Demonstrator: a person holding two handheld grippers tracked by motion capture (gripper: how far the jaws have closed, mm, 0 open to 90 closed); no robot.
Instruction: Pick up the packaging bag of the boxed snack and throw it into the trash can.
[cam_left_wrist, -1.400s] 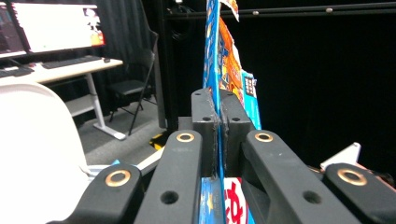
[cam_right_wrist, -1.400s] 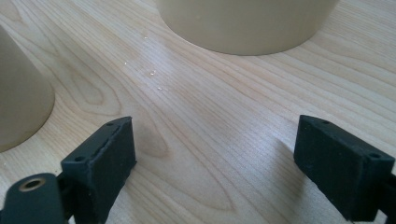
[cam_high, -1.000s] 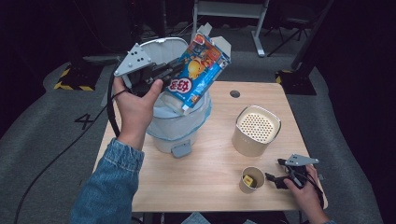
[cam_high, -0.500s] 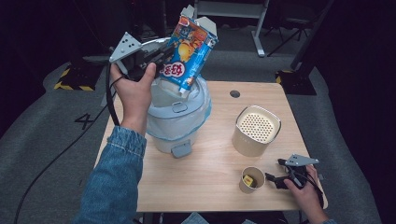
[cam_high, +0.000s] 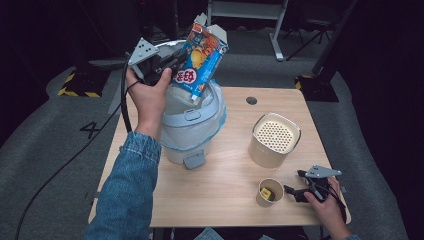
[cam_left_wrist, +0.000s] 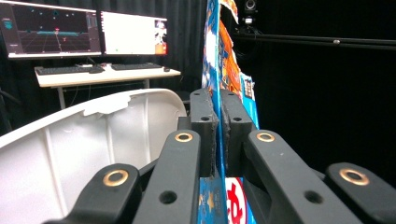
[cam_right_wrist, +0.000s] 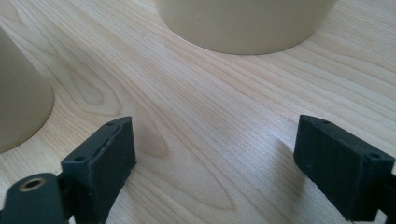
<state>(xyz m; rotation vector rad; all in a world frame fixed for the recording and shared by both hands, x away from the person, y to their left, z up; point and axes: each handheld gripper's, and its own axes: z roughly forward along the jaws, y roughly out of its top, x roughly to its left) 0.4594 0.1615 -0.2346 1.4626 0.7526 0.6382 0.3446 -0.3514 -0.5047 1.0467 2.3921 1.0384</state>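
My left gripper (cam_high: 172, 67) pinches the flattened carton (cam_high: 202, 57) above the waste bin (cam_high: 192, 125); my right gripper (cam_right_wrist: 215, 172) rests with jaws spread beside the paper cup (cam_high: 270, 192).

The bin's (cam_high: 192, 132) inside is hidden behind the carton (cam_high: 200, 62).

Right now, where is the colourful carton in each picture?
High view: the carton is top centre, tilted over the open bin, pinched by the left gripper.
Left gripper view: it stands edge-on in the middle, between the jaws.
Right gripper view: not there.
Shared landmark: the bin's white lid.
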